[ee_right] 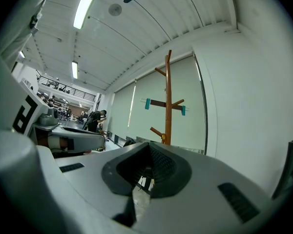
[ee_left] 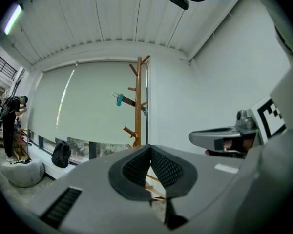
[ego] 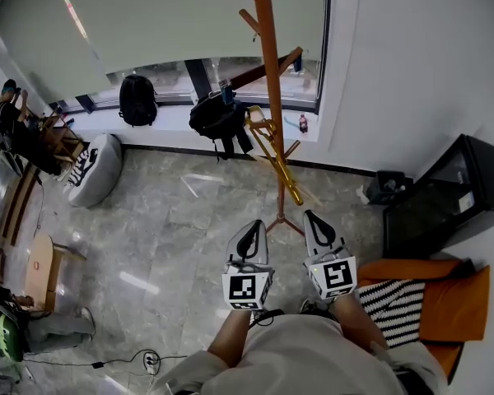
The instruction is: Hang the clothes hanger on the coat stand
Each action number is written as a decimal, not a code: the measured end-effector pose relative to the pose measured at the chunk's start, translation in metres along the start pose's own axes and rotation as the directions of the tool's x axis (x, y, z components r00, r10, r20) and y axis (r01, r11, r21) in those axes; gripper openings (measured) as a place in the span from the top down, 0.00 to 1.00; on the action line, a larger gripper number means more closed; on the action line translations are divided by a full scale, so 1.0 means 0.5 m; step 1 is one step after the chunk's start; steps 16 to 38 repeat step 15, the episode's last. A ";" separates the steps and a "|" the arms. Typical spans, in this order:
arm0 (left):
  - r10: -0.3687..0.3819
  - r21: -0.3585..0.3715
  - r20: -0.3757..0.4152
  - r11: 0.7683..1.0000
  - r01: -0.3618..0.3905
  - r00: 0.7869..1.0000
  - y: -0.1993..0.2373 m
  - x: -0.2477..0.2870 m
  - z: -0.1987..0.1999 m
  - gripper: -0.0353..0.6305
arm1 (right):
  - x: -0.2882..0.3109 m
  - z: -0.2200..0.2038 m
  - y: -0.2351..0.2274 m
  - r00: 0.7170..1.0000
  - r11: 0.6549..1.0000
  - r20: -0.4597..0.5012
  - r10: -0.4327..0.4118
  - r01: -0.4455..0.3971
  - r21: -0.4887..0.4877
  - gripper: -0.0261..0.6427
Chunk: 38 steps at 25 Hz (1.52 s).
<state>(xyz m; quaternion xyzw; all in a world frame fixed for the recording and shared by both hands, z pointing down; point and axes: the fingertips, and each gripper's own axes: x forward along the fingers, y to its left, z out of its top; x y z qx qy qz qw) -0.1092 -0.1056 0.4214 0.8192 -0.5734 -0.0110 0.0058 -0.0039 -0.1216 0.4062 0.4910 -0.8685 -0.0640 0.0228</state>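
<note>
The wooden coat stand [ego: 269, 72] rises by the window, straight ahead of me. A dark wooden hanger with teal clips [ego: 263, 70] hangs across its upper pegs; it also shows in the left gripper view [ee_left: 130, 101] and the right gripper view [ee_right: 162, 104]. A golden hanger [ego: 273, 153] hangs slanted lower on the pole, beside a black bag [ego: 216, 118]. My left gripper [ego: 251, 225] and right gripper [ego: 311, 216] are held side by side near my body, short of the stand's base. Both are shut and hold nothing, as seen along the left gripper [ee_left: 150, 150] and right gripper [ee_right: 149, 148].
A black cabinet [ego: 445, 196] stands against the right wall, with a small black bin [ego: 387, 186] beside it. An orange seat with striped cloth [ego: 412, 303] is at my right. A grey beanbag [ego: 95, 167], a backpack [ego: 137, 99] and a person [ego: 10, 109] are at the left.
</note>
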 end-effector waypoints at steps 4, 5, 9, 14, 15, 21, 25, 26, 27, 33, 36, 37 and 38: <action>0.000 0.009 0.009 1.000 0.000 1.000 -0.002 0.002 0.000 0.93 | -0.003 0.004 -0.002 1.000 1.000 -0.005 0.001 -0.001 0.002 0.95; 0.000 0.008 0.008 1.000 0.000 1.000 -0.003 0.002 0.000 0.93 | -0.004 0.004 -0.003 1.000 1.000 -0.005 0.000 0.000 0.005 0.96; -0.003 0.009 0.004 1.000 0.003 1.000 -0.011 0.001 0.000 0.93 | -0.009 0.003 -0.005 1.000 1.000 -0.006 -0.002 0.002 0.006 0.95; -0.009 0.015 0.008 1.000 0.009 1.000 -0.015 0.003 0.002 0.93 | -0.010 0.006 -0.007 1.000 1.000 0.000 -0.005 0.005 0.007 0.96; -0.011 0.016 0.010 1.000 0.011 1.000 -0.016 0.004 0.003 0.93 | -0.010 0.007 -0.008 1.000 1.000 0.003 -0.006 0.006 0.007 0.95; -0.011 0.016 0.010 1.000 0.011 1.000 -0.016 0.004 0.003 0.93 | -0.010 0.007 -0.008 1.000 1.000 0.003 -0.006 0.006 0.007 0.95; -0.011 0.016 0.010 1.000 0.011 1.000 -0.016 0.004 0.003 0.93 | -0.010 0.007 -0.008 1.000 1.000 0.003 -0.006 0.006 0.007 0.95; -0.011 0.016 0.010 1.000 0.011 1.000 -0.016 0.004 0.003 0.93 | -0.010 0.007 -0.008 1.000 1.000 0.003 -0.006 0.006 0.007 0.95; -0.011 0.016 0.010 1.000 0.011 1.000 -0.016 0.004 0.003 0.93 | -0.010 0.007 -0.008 1.000 1.000 0.003 -0.006 0.006 0.007 0.95; -0.011 0.016 0.010 1.000 0.011 1.000 -0.016 0.004 0.003 0.93 | -0.010 0.007 -0.008 1.000 1.000 0.003 -0.006 0.006 0.007 0.95; -0.011 0.016 0.010 1.000 0.011 1.000 -0.016 0.004 0.003 0.93 | -0.010 0.007 -0.008 1.000 1.000 0.003 -0.006 0.006 0.007 0.95; -0.011 0.016 0.010 1.000 0.011 1.000 -0.016 0.004 0.003 0.93 | -0.010 0.007 -0.008 1.000 1.000 0.003 -0.006 0.006 0.007 0.95; -0.011 0.016 0.010 1.000 0.011 1.000 -0.016 0.004 0.003 0.93 | -0.010 0.007 -0.008 1.000 1.000 0.003 -0.006 0.006 0.007 0.95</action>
